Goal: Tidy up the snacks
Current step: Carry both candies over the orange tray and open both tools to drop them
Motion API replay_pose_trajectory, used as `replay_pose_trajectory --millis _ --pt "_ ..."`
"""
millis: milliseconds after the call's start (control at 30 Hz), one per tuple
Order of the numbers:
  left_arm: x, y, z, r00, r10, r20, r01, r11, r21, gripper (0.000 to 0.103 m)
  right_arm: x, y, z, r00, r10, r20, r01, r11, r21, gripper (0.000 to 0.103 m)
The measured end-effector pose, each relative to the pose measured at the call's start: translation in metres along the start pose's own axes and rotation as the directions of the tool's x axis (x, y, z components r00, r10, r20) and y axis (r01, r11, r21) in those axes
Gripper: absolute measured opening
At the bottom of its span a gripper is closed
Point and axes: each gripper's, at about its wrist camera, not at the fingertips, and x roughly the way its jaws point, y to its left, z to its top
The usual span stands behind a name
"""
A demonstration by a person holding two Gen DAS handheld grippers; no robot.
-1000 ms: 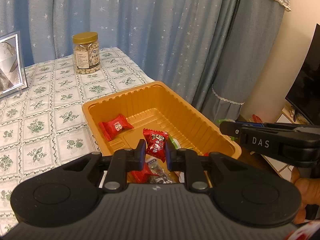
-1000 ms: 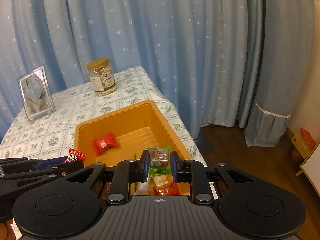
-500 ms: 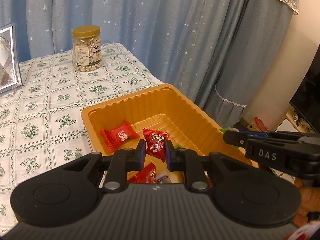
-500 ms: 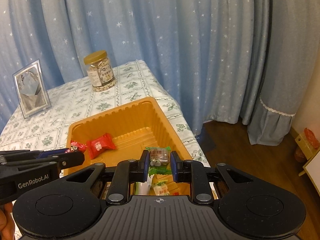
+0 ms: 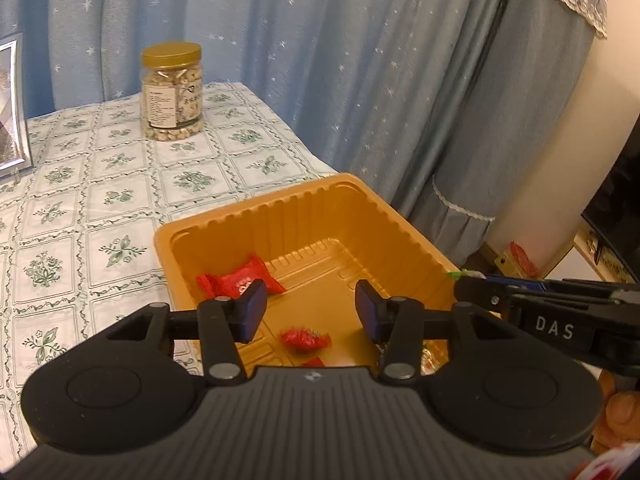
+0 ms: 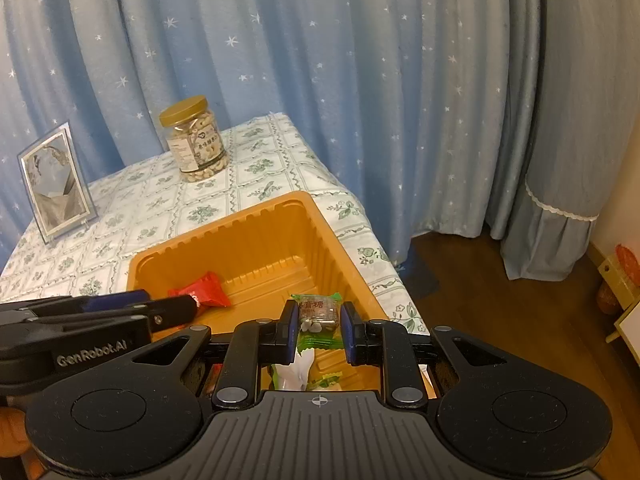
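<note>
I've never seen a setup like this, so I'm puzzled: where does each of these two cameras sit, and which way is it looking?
Left wrist view: rides on the left gripper, looking along its opening, empty fingers down into the orange tray; the right gripper and a thumb show at right.
Right wrist view: rides on the right gripper, shut on a green-wrapped candy above the tray; the left gripper enters at left.
Both share the tray, red candy, nut jar, photo frame, tablecloth and blue curtain.

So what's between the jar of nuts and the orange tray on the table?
Nothing: only bare floral tablecloth separates the jar from the orange tray. Both wrist views show it, the right most clearly.
</note>
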Motion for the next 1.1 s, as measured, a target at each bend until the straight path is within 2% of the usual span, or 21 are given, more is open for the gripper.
replay_pose_trajectory --millis 400,767,900,967,1000,1033,1100 --pt "-0.029 0.017 -0.016 0.994 0.106 0.033 -0.107 0.994 0.030 0.046 0.001 0.012 0.002 0.999 0.041 -0.002 -0.041 0.999 -0.004 0.023" --pt "-0.034 0.022 -0.016 0.993 0.114 0.039 -0.115 0.993 0.025 0.046 0.009 0.027 0.015 0.997 0.081 0.004 -0.080 0.996 -0.032 0.023" --pt "-0.035 0.023 -0.017 0.992 0.123 0.040 -0.124 0.992 0.022 0.049 0.013 0.031 0.022 0.991 0.130 0.010 -0.130 0.991 -0.020 0.023" --pt "-0.037 0.023 -0.018 0.990 0.133 0.039 -0.134 0.991 0.021 0.050 0.013 0.030 0.026 0.989 0.145 0.018 -0.145 0.989 0.005 0.038" --pt "-0.038 0.024 -0.019 0.990 0.137 0.039 -0.137 0.990 0.018 0.051 0.012 0.028 0.028 0.988 0.149 0.029 -0.150 0.989 0.020 0.059" --pt "-0.039 0.024 -0.020 0.989 0.140 0.039 -0.140 0.990 0.016 0.054 0.009 0.026 0.028 0.988 0.148 0.045 -0.149 0.988 0.031 0.065" --pt "-0.042 0.025 -0.021 0.987 0.153 0.041 -0.154 0.988 0.015 0.060 0.005 0.024 0.029 0.988 0.142 0.056 -0.144 0.989 0.040 0.065"
